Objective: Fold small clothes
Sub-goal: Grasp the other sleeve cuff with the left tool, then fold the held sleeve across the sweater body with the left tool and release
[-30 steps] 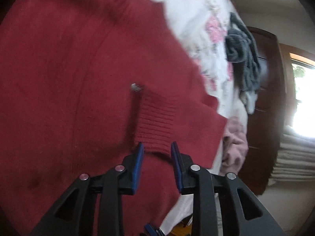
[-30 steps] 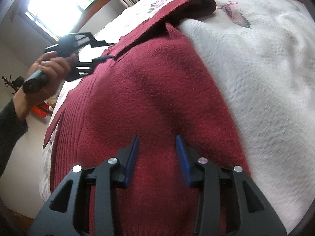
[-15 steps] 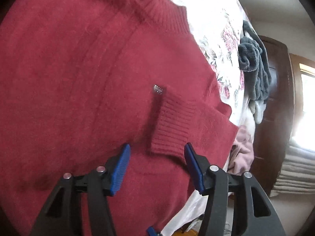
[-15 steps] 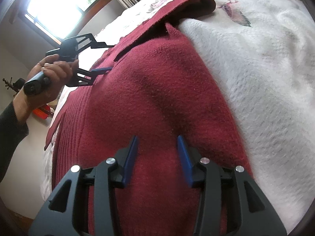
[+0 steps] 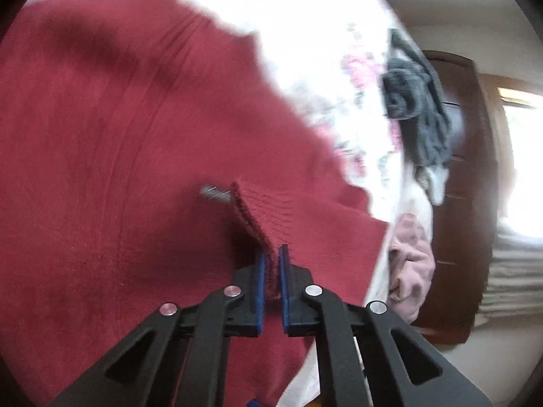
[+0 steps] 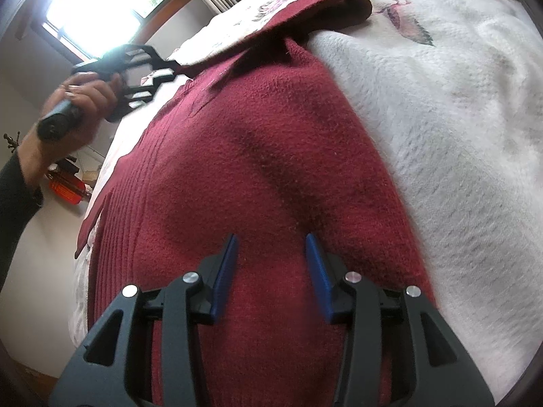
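Dark red knitted sweater [image 6: 271,169] spread flat across white fleece bedspread with pink flower print [image 6: 458,118]. Ribbed cuff of folded-in red sleeve [image 5: 263,212] lifted off the sweater body, pinched in left gripper [image 5: 271,273], blue pads clenched tight on its edge. Right gripper [image 6: 271,264] low over the near part of the sweater, fingers spread apart, gripping nothing. Far right at bed edge: crumpled grey garment [image 5: 414,108], pink garment [image 5: 410,261] nearer.

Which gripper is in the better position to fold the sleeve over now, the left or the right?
Left. The left gripper is shut on the sleeve cuff of the red sweater; the right gripper is open.
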Tool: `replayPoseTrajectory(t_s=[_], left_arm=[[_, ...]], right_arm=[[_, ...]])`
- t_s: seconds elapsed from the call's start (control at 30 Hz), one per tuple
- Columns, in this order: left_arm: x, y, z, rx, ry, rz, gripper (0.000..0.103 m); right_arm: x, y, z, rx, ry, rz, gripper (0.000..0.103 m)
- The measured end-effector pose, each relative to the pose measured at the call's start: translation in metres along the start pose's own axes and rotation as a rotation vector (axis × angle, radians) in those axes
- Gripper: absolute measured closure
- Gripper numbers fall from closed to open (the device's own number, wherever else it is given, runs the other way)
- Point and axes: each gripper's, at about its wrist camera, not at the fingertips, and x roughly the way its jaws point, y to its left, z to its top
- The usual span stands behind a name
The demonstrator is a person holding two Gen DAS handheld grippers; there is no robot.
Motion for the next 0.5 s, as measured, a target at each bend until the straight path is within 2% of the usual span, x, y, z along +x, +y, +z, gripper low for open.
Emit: replayPoseTrajectory(t_s=[0.1, 0.27, 0.5], left_arm=[[-0.037, -0.022, 0.002, 0.090, -0.046, -0.015, 0.097], [-0.101, -0.035, 0.011, 0.167, -0.136, -0.008, 0.097], [-0.162, -0.009, 0.024, 0.155, -0.223, 0.030, 0.097]], right_arm=[[0.000, -0.001, 0.001, 0.002, 0.000, 0.002, 0.061], [0.000, -0.001, 0.001, 0.002, 0.000, 0.002, 0.061], [0.001, -0.001, 0.002, 0.000, 0.001, 0.000, 0.061]])
